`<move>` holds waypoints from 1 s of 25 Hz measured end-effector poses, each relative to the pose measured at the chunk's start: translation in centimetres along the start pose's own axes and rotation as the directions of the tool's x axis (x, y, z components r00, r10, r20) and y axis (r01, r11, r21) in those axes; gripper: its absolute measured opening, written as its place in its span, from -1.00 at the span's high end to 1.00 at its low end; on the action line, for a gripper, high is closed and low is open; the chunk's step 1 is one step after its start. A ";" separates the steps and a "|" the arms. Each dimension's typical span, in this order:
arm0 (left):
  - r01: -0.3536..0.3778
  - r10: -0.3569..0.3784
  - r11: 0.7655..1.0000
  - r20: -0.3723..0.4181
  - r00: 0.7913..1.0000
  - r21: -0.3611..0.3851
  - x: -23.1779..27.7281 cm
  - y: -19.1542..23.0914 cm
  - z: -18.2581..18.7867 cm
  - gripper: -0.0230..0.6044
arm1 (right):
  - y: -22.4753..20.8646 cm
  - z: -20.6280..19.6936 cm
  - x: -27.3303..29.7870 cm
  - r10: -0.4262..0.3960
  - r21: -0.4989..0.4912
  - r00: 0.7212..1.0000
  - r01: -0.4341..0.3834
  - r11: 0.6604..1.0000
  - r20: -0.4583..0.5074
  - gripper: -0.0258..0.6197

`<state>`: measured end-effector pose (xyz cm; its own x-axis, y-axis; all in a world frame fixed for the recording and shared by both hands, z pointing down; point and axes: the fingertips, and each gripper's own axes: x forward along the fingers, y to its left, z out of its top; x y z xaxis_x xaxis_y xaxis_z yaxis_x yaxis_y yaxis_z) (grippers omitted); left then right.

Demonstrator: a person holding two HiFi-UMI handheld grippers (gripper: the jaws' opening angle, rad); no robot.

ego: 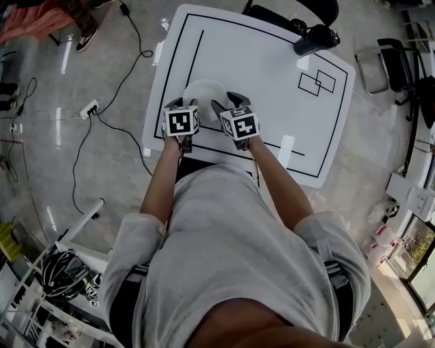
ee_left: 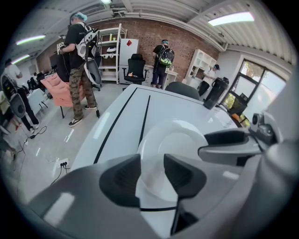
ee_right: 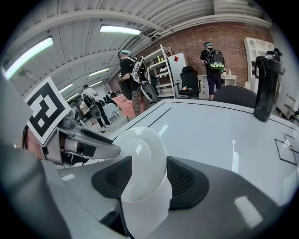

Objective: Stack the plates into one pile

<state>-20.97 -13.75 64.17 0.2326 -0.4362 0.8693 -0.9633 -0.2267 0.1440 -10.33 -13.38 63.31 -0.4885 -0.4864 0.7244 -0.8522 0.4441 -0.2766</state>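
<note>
A white plate [ego: 204,94] lies flat near the front left of the white table [ego: 272,61]; I cannot tell whether it is one plate or a pile. My left gripper [ego: 178,104] stands at its near left rim and my right gripper [ego: 229,102] at its near right rim. Through the gap of the left gripper [ee_left: 152,169] the plate [ee_left: 174,140] shows below the jaws, which stand a little apart and clamp nothing. The right gripper [ee_right: 149,170] likewise hangs over the plate [ee_right: 140,156] with a gap between its jaws.
A black bottle [ego: 316,39] stands at the table's far right, also in the right gripper view [ee_right: 266,86]. Black lines and two outlined rectangles [ego: 317,83] mark the tabletop. A chair [ego: 292,10] is behind the table. A power strip [ego: 90,109] and cables lie on the floor at left. People stand far off.
</note>
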 end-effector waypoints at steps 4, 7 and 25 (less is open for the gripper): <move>-0.013 0.013 1.000 -0.008 1.000 0.006 0.3 0.0 0.0 0.43 | -0.2 -0.4 0.4 -0.004 -0.001 1.000 0.004 1.000 -0.015 0.17; -0.019 0.020 1.000 -0.016 1.000 0.021 0.6 -0.1 0.1 0.43 | -0.5 -0.6 0.8 -0.008 0.001 1.000 0.009 1.000 -0.029 0.16; -0.059 0.059 0.998 -0.024 0.998 0.035 0.8 0.3 0.1 0.42 | -0.4 -1.0 2.0 -0.032 -0.013 0.997 0.031 0.999 -0.075 0.11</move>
<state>-21.04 -14.24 64.81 0.1716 -0.4282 0.8872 -0.9700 -0.2309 0.0762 -10.76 -13.79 65.46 -0.4458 -0.4422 0.7783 -0.8643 0.4390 -0.2457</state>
